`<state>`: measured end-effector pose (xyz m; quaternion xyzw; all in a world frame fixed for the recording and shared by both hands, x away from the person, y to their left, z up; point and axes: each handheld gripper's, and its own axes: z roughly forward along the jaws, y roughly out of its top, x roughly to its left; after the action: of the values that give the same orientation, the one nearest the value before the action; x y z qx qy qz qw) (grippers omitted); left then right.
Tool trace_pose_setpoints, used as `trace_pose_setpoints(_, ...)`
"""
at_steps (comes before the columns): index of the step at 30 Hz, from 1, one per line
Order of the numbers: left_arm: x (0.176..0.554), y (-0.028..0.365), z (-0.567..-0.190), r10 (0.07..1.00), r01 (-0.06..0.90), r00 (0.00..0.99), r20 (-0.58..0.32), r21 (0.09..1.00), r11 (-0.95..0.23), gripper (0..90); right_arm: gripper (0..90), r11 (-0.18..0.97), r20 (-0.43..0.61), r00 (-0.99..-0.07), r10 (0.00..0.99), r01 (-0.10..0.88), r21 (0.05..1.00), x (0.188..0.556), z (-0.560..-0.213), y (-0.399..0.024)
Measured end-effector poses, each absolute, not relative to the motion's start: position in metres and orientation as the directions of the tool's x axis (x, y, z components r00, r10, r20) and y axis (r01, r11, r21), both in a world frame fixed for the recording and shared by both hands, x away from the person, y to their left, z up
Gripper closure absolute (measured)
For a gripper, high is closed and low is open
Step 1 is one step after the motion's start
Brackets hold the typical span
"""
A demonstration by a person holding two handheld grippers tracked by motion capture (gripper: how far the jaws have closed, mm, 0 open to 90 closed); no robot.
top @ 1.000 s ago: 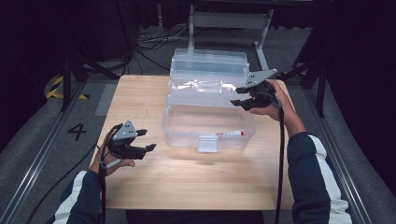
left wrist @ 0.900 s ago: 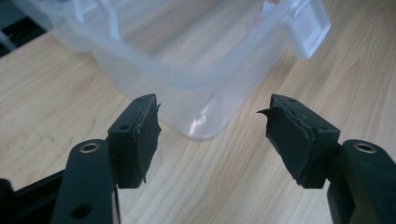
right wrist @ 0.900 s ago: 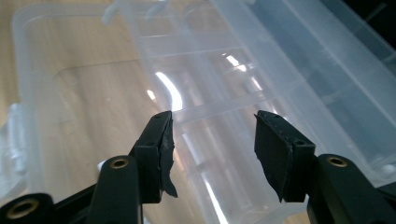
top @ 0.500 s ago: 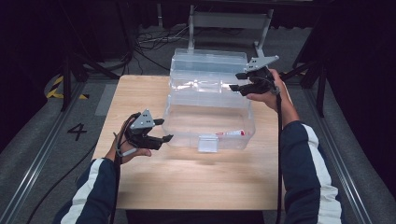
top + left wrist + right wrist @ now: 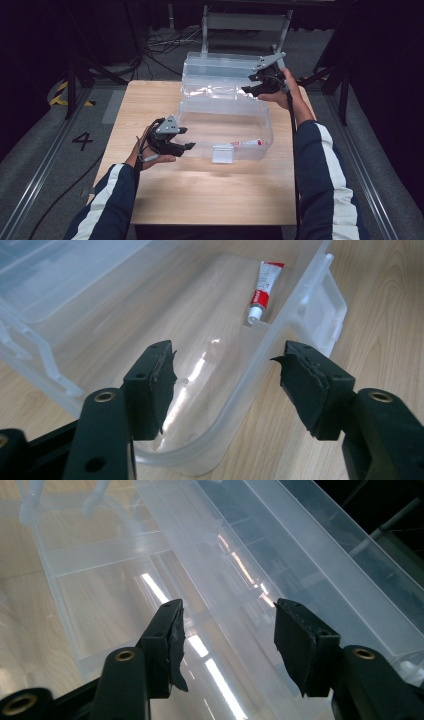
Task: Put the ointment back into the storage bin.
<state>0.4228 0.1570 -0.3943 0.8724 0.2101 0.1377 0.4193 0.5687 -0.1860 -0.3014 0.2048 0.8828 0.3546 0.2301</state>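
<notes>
Left tool (image 5: 172, 142): jaws apart, lately narrowing, astride the near-left corner wall of the clear bin (image 5: 192, 142); pads not pressing.
Right tool (image 5: 260, 85): jaws apart, empty, above the raised lid (image 5: 220, 65) at the bin's far right.
Bin: middle of the tabletop (image 5: 150, 200), open.
Tube (image 5: 265, 287): lies inside, near-right corner, by the front latch (image 5: 222, 153).
Risk: thin slick wall may slip from the pads; a one-sided pull could skid the bin or drop the lid.
</notes>
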Motion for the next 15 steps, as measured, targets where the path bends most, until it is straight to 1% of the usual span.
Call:
trace_pose_setpoints(3,0.426,0.154,-0.397,0.471,0.249,0.880,0.062,0.784,-0.569,44.1,50.0,0.680,-0.259,-0.815,0.518,0.210,0.702,0.574,-0.304,-0.185)
trace_pose_setpoints(5,0.428,0.152,-0.400,0.459,0.250,0.887,0.054,0.779,-0.575,48.2,53.0,0.699,-0.254,-0.825,0.506,0.219,0.681,0.577,-0.307,-0.183)
trace_pose_setpoints(6,0.429,0.151,-0.400,0.453,0.247,0.890,0.057,0.775,-0.582,50.9,53.1,0.709,-0.258,-0.828,0.499,0.219,0.671,0.578,-0.309,-0.182)
trace_pose_setpoints(9,0.433,0.149,-0.404,0.423,0.244,0.905,0.038,0.768,-0.593,55.5,56.4,0.702,-0.251,-0.825,0.507,0.225,0.676,0.579,-0.311,-0.181)
trace_pose_setpoints(10,0.433,0.149,-0.404,0.417,0.242,0.908,0.039,0.765,-0.597,55.8,57.5,0.702,-0.252,-0.825,0.506,0.224,0.676,0.579,-0.311,-0.181)
trace_pose_setpoints(11,0.434,0.148,-0.405,0.399,0.234,0.916,0.039,0.756,-0.612,57.3,60.2,0.707,-0.262,-0.822,0.505,0.220,0.672,0.579,-0.311,-0.181)
trace_pose_setpoints(12,0.434,0.148,-0.405,0.399,0.234,0.916,0.039,0.756,-0.612,62.3,60.2,0.707,-0.262,-0.822,0.505,0.220,0.672,0.579,-0.311,-0.181)
trace_pose_setpoints(13,0.433,0.145,-0.407,0.377,0.213,0.924,0.065,0.730,-0.649,62.3,62.8,0.713,-0.277,-0.816,0.507,0.217,0.667,0.579,-0.311,-0.180)
trace_pose_setpoints(14,0.433,0.142,-0.408,0.367,0.203,0.927,0.083,0.711,-0.673,65.7,65.2,0.719,-0.287,-0.812,0.508,0.216,0.660,0.579,-0.310,-0.179)
trace_pose_setpoints(15,0.433,0.140,-0.409,0.362,0.195,0.927,0.097,0.700,-0.687,67.7,65.6,0.727,-0.298,-0.808,0.508,0.216,0.652,0.579,-0.310,-0.178)
